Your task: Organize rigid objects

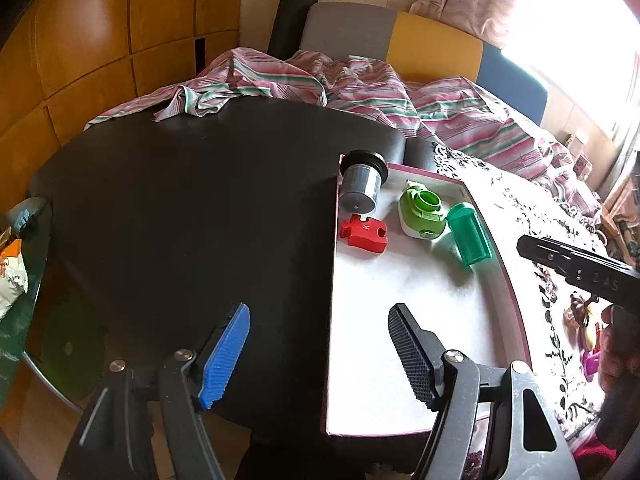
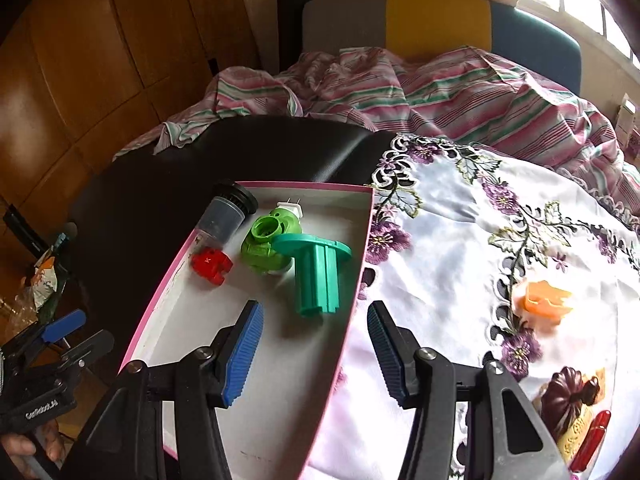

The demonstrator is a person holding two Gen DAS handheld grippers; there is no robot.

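Observation:
A pink-rimmed white box (image 2: 280, 344) lies on the table. In it are a dark capped cylinder (image 2: 228, 212), a red puzzle-shaped piece (image 2: 210, 266), a light green plug-in device (image 2: 264, 240) and a teal flanged piece (image 2: 318, 276) on its side. My right gripper (image 2: 315, 308) hovers open just before the teal piece, over the box's right wall, with nothing between its pads. My left gripper (image 1: 320, 312) stands open and empty over the box's (image 1: 400, 280) left edge. From the left wrist I also see the cylinder (image 1: 362, 180), red piece (image 1: 364, 232), green device (image 1: 422, 210) and teal piece (image 1: 468, 234).
Right of the box, a white embroidered cloth (image 2: 460, 264) carries an orange plastic piece (image 2: 542, 300), a brown pumpkin-shaped item (image 2: 568, 396) and a red item (image 2: 592, 440). The black tabletop (image 1: 180, 220) stretches left. Striped bedding (image 1: 360, 84) lies behind. A bag (image 1: 12, 268) sits off the table's left edge.

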